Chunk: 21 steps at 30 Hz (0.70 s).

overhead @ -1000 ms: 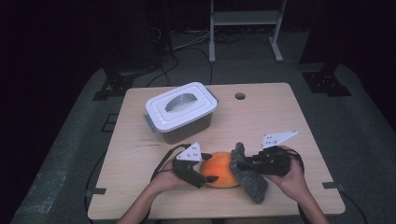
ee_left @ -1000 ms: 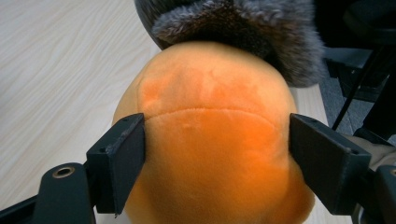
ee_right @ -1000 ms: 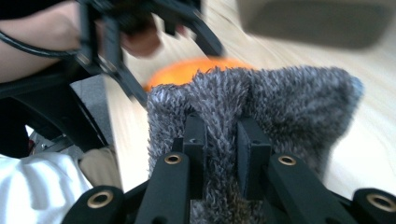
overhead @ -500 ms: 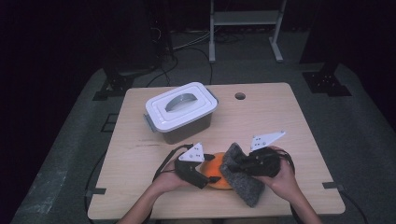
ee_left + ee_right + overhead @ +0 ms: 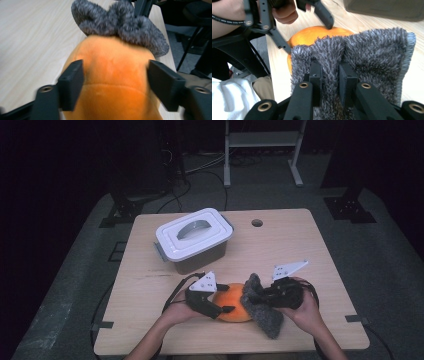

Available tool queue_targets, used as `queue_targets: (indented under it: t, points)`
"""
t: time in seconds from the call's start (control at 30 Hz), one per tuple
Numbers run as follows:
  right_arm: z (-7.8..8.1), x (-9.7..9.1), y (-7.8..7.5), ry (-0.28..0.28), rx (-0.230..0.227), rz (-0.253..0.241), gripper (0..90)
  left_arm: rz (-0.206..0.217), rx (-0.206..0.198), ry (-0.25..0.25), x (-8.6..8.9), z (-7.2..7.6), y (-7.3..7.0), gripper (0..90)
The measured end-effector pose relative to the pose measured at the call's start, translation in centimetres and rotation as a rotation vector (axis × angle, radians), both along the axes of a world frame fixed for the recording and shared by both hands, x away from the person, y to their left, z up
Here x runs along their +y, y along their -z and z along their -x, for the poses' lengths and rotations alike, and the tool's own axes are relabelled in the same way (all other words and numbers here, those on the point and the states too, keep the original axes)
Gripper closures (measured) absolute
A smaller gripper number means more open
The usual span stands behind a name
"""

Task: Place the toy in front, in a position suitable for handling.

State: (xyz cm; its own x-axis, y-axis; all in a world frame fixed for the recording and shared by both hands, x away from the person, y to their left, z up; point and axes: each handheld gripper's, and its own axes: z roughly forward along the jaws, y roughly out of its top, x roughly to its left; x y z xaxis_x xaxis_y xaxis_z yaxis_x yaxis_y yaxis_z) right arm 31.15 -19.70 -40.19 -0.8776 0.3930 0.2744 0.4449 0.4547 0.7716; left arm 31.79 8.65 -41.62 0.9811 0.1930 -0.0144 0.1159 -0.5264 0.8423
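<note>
**Q:** Where is the toy, and what are your left fingers doing?

**A:** The orange toy [image 5: 234, 302] lies on the tabletop [image 5: 300, 250] at the near edge, between your two hands. Your left gripper [image 5: 226, 303] straddles it: one finger [image 5: 71, 85] sits on each flank. The fingers have just been closing around the toy, but the pictures do not settle whether the pads press on it yet.

**Q:** And your right?

**A:** Your right gripper [image 5: 330, 75] is clamped on a fold of the grey cloth [image 5: 262, 307] (shaggy pile). The cloth drapes over the toy's right end, touching it.

**Q:** Anything else on the tabletop?

**A:** A lidded bin [image 5: 194, 240] stands behind, well apart from the toy.
</note>
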Motion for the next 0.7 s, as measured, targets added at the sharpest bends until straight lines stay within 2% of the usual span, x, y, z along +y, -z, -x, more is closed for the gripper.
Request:
queue_targets:
  t: [0.17, 0.33, 0.43, 0.47, 0.7]
  points:
    - [-0.4, -0.8, 0.8, 0.021, 0.023, -0.004, 74.9, -0.004, 0.036, -0.005, 0.9, -0.5, 0.4, 34.3]
    - [-0.9, -1.9, 1.8, 0.050, 0.065, -0.003, 74.8, 0.007, 0.050, -0.005, 1.5, -0.9, 0.4, 34.2]
    - [-0.9, -1.9, 1.9, 0.056, 0.069, -0.006, 74.6, 0.014, 0.045, -0.006, 1.3, -0.8, 0.2, 26.7]
    - [-0.8, -1.7, 1.9, 0.058, 0.057, 0.005, 74.5, 0.033, 0.033, -0.013, 0.9, -0.6, 0.0, 26.1]
    - [-1.2, -2.1, 2.4, 0.059, 0.096, -0.007, 74.8, 0.004, 0.038, -0.011, 0.9, -0.6, 0.3, 33.6]
